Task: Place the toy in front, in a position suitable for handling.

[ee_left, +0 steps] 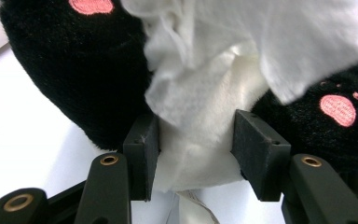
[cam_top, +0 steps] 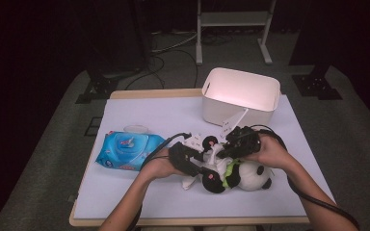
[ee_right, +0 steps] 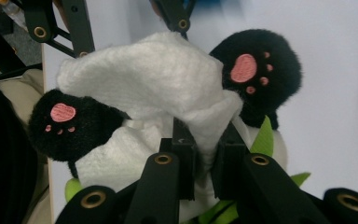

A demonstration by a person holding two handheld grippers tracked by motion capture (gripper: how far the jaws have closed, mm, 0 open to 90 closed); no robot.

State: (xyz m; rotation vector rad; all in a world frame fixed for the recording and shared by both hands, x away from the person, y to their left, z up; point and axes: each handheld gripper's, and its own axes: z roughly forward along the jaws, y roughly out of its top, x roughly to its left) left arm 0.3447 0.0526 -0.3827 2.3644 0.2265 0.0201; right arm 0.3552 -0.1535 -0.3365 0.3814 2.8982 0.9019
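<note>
on the far left of the white table (cam_top: 139, 110) lies a blue pack of wet wipes (cam_top: 127, 150), flat and well apart from the work. next comes the person's left hand (cam_top: 160, 167), holding the left gripper (cam_top: 201, 166) low over the table and pointing it rightward into the panda plush toy (cam_top: 243, 176). seen along that gripper's own jaws, they stand about half spread and press from both sides on the white plush belly (ee_left: 200, 140) between the toy's two black feet with pink paw pads, so the toy is pinched there. a white wipe (ee_left: 279, 42) drapes over the belly just above that grip. further right, the right gripper (cam_top: 221, 149) comes in from the person's right hand (cam_top: 270, 151) and points leftward; its jaws are nearly pressed together, nipping a fold of the white wipe (ee_right: 168, 79), which spreads out over the toy between the two feet. the panda lies on its back near the table's front edge, head to the right. behind it, toward the back of the table, stands a white bin (cam_top: 241, 96).
</note>
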